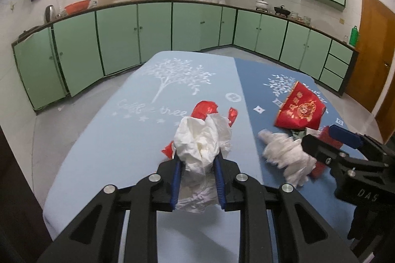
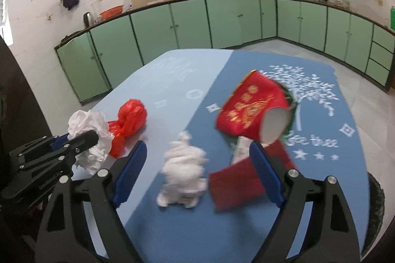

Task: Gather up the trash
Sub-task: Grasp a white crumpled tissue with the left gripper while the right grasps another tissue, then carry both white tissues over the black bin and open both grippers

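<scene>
The left gripper [image 1: 197, 164] squeezes a crumpled white tissue wad [image 1: 202, 139]. The right gripper [image 2: 197, 159], jaws wide open, should drop straight over the small twisted white paper lump [image 2: 184, 164].

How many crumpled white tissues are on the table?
2: one tissue gripped in the left gripper, another tissue lying between the open right gripper's fingers. More may be hidden.
</scene>
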The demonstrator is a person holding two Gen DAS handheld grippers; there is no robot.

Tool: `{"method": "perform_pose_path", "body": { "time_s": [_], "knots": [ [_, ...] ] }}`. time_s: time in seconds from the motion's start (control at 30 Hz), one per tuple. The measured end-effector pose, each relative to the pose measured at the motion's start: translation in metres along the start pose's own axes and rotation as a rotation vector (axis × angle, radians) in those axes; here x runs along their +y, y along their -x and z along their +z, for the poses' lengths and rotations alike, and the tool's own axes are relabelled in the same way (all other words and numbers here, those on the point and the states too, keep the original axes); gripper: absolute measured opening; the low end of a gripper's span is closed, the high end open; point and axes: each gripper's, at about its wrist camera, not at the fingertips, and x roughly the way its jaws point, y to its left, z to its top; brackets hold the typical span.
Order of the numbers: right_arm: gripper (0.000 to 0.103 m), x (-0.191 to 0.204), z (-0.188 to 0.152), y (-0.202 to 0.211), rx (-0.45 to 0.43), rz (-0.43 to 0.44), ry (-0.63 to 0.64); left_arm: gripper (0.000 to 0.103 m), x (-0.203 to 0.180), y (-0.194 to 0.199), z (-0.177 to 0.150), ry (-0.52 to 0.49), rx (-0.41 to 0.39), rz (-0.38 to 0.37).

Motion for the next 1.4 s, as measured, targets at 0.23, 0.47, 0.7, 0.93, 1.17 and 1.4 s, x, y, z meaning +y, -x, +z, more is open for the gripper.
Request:
{"method": "perform_pose_path", "body": {
  "time_s": [0.23,0.47,0.7,0.93,1.17,1.4],
  "knots": [
    [0.06,0.016,-0.009,-0.018,0.078,0.021,0.031,0.024,0.0,0.01,-0.002,0.014,-0.006,-0.058],
    [0.026,0.018,-0.017,-0.022,0.129,0.07,0.039,0.024,-0.007,0.017,-0.005,0.014,-0.011,-0.075],
    [0.025,0.012,-0.006,0.007,0.068,0.082,0.025,0.024,-0.013,0.028,0.001,0.002,-0.044,-0.076],
    [0.025,-0.004,0.011,0.045,-0.005,0.066,-0.003,0.024,-0.034,0.038,0.011,-0.028,-0.077,-0.106],
    [0.025,-0.026,0.024,0.084,-0.079,0.029,-0.019,0.024,-0.064,0.046,0.028,-0.067,-0.121,-0.165],
    [0.025,-0.06,0.031,0.116,-0.134,-0.038,-0.054,0.024,-0.104,0.047,0.043,-0.108,-0.145,-0.237]
  ]
}}
